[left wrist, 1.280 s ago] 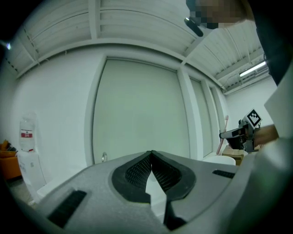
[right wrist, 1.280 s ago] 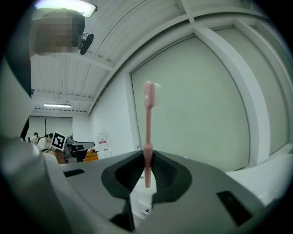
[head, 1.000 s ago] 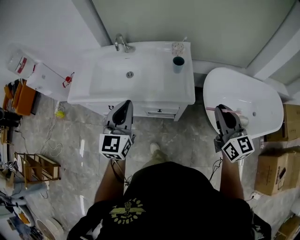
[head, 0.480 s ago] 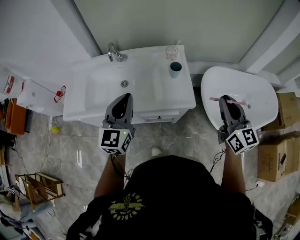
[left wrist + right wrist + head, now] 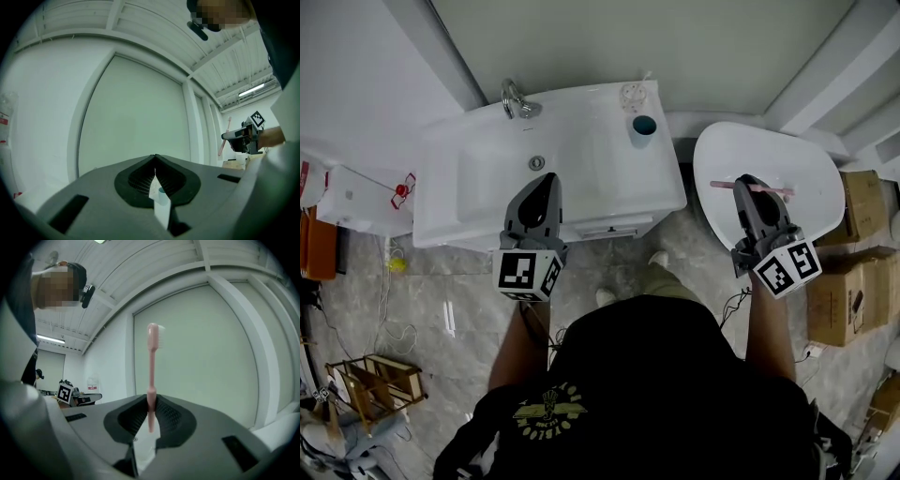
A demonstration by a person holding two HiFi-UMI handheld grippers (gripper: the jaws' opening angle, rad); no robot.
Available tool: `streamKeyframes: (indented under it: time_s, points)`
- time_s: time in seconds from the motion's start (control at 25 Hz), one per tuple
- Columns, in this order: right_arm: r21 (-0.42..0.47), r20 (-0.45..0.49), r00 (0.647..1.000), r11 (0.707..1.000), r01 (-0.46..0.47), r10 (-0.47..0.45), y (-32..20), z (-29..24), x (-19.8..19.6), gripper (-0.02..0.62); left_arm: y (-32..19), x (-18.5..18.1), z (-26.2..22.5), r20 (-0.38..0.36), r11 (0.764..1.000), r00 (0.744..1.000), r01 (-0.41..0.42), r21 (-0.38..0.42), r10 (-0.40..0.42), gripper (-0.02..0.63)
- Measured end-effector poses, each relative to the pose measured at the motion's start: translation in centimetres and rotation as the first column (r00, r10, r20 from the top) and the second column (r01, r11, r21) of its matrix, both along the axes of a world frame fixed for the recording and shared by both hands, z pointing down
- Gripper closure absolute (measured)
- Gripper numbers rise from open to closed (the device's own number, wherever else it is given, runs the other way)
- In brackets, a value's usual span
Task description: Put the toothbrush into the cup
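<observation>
Gripping toothbrush firmly, right gripper hovers well right of cup; left gripper closed, empty; insertion pending.

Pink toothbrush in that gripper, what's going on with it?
A person holds a gripper in each hand. The right gripper is shut on a pink plastic toothbrush, off to the right of the white ceramic washbasin. The left gripper is shut and empty, near the basin's front. The small teal cup stands at the basin's back right corner, toothbrush not in yet.
</observation>
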State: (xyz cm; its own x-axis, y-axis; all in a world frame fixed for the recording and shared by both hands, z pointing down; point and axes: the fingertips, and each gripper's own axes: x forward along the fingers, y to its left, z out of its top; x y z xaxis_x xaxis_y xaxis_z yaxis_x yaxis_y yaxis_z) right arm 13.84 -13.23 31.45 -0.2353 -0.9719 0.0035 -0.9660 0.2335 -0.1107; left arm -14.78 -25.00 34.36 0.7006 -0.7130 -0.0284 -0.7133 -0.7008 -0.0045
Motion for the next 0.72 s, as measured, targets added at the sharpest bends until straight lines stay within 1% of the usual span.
streamKeyframes:
  time_s: [0.08,0.2,0.36,0.52,0.72]
  points:
    - [-0.001,-0.008,1.000,1.000,0.022,-0.022,-0.9,0.1,-0.4,0.543,-0.4,-0.3,0.4,0.005,1.000,1.000,0.013,-0.009,-0.013,0.595]
    - [0.000,-0.027,0.999,1.000,0.031,-0.031,-2.9,0.4,-0.5,0.543,-1.3,-0.7,0.8,0.009,0.999,0.999,0.039,-0.019,-0.039,0.595]
    - [0.001,-0.016,0.998,0.998,0.059,-0.059,-5.7,1.0,0.0,0.543,-2.5,-0.5,1.0,0.029,0.998,0.997,0.067,-0.019,-0.067,0.595]
    - [-0.015,0.002,0.996,0.996,0.084,-0.084,-9.0,2.2,1.3,0.543,-4.9,0.7,1.7,0.047,0.995,0.995,0.093,-0.038,-0.091,0.595]
    - [-0.041,0.018,0.995,0.994,0.100,-0.099,-13.1,3.3,3.7,0.543,-8.1,3.8,2.9,0.071,0.993,0.993,0.098,-0.063,-0.094,0.595]
